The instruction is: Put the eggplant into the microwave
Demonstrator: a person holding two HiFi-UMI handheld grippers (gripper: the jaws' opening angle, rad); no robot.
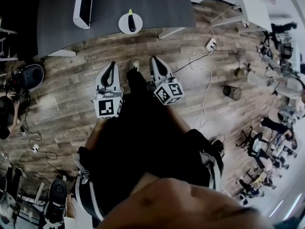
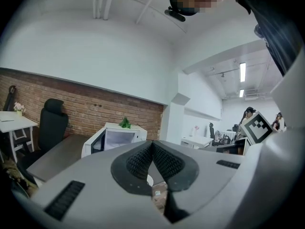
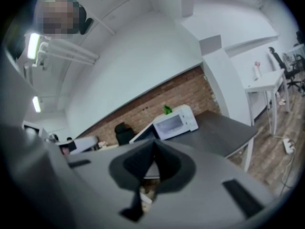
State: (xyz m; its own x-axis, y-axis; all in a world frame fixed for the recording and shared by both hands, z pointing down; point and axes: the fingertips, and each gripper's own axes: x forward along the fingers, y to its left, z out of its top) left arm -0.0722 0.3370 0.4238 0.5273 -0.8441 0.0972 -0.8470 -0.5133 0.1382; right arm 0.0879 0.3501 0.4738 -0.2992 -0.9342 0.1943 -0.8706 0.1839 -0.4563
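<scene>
Eggplant (image 1: 131,22), dark purple and elongated, lies on a white round plate (image 1: 122,25) just beside the white microwave (image 1: 79,6); we judge it light, firm and slippery, best taken across its thick middle. We hold left gripper (image 1: 112,64) and right gripper (image 1: 155,59) well short of the microwave, both clenched empty, pointing nearly level.

The left tongs (image 2: 152,146) fill the near view, pads pressed together at the tips, nothing between them. Beyond them a white microwave (image 2: 119,138) sits on the dark tabletop (image 2: 57,156), door swung open to the left, a green thing (image 2: 125,123) on top. A black chair (image 2: 51,128) stands far left by the brick wall (image 2: 95,109).
</scene>
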